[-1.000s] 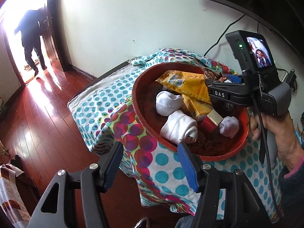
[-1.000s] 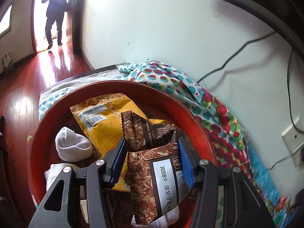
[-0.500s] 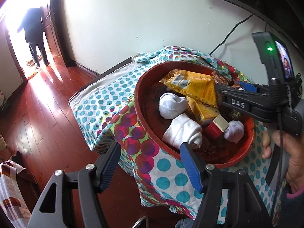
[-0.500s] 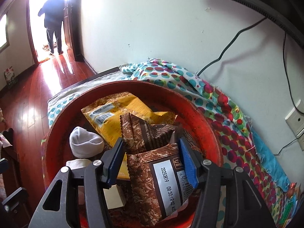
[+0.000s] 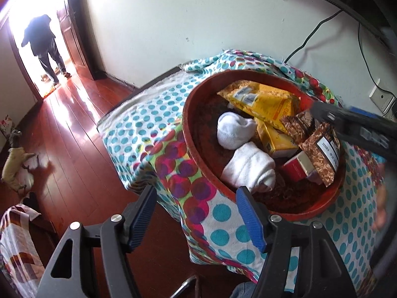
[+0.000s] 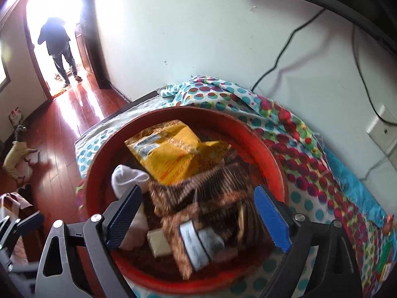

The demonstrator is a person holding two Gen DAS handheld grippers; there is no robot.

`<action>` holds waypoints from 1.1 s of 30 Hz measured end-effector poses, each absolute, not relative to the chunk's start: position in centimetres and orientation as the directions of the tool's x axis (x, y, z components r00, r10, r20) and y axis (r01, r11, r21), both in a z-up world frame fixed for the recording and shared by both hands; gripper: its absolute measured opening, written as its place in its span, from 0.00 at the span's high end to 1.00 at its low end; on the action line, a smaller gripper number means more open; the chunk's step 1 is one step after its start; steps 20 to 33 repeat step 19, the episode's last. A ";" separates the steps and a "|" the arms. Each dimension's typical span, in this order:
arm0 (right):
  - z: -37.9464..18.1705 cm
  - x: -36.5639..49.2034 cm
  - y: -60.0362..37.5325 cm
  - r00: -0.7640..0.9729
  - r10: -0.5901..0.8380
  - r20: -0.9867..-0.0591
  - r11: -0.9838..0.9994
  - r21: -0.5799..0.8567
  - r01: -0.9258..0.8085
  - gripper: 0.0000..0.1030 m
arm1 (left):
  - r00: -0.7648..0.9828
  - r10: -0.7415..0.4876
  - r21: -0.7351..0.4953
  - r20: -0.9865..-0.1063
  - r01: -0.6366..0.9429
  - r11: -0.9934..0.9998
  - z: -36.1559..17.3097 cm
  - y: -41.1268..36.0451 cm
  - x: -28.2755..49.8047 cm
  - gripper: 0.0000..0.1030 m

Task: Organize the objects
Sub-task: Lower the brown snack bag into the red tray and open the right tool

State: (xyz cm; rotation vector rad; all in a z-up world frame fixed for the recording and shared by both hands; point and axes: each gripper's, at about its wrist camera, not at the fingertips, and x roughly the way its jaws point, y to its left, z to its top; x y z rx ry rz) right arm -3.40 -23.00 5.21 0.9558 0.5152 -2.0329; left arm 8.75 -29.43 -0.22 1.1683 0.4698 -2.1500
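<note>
A red round basin sits on a polka-dot cloth. In it lie a yellow snack bag, a brown snack packet, two rolled white socks, a yellow box and a small red box. My left gripper is open and empty, off the basin's near rim. My right gripper is open above the brown packet, which lies loose and blurred in the basin.
The cloth-covered table stands against a white wall with cables and a socket. A red wood floor lies to the left, with a person in the bright doorway and a small dog on the floor.
My right gripper opened and let go of the brown packet, which dropped into the basin, and pulled back up. My left gripper drew back a little.
</note>
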 end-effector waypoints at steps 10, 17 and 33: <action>7.9 -0.3 -15.0 -0.399 -0.426 -0.812 -0.638 -0.043 0.769 0.01 | -0.405 -0.389 0.049 -0.827 0.639 -0.768 1.1 -27.5 6.1 0.34; 6.8 1.4 -11.5 -0.339 -0.390 -0.856 -0.652 -0.003 0.758 0.01 | -0.378 -0.413 0.107 -0.829 0.616 -0.780 1.2 -25.8 3.8 0.34; 6.3 1.9 -11.2 -0.329 -0.373 -0.867 -0.649 -0.009 0.761 0.01 | -0.369 -0.391 0.099 -0.843 0.608 -0.787 1.2 -25.5 3.1 0.34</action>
